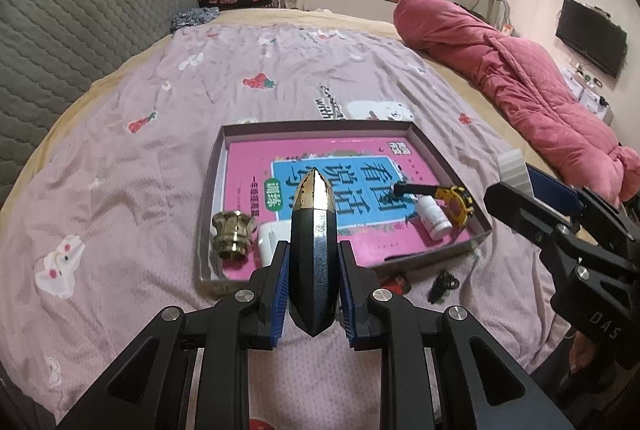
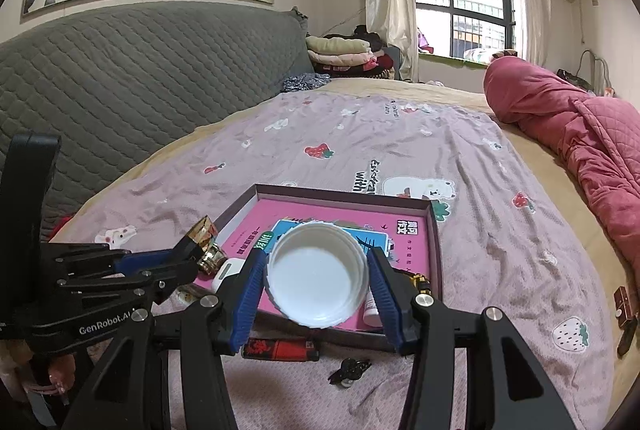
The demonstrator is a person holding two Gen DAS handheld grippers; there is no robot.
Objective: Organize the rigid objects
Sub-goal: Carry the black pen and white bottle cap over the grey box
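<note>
My left gripper [image 1: 313, 250] is shut on a black faceted bottle with a gold tip [image 1: 314, 230], which points forward over the near edge of a shallow box tray [image 1: 316, 125]. The tray holds a pink book [image 1: 256, 165], a gold cap [image 1: 233, 234], a white case [image 1: 269, 242], a small white bottle [image 1: 434, 220] and a yellow-black tool [image 1: 458, 203]. My right gripper [image 2: 316, 258] is shut on a round white ribbed lid [image 2: 318, 276], its hollow side facing the camera, just above the tray's [image 2: 344, 195] near side.
A red lighter [image 2: 280, 348] and a small black key-like item [image 2: 349, 370] lie on the pink bedsheet in front of the tray. A rolled pink quilt [image 1: 520, 69] runs along the right. A grey padded headboard [image 1: 80, 21] borders the left. A dark brown item [image 2: 624, 314] lies far right.
</note>
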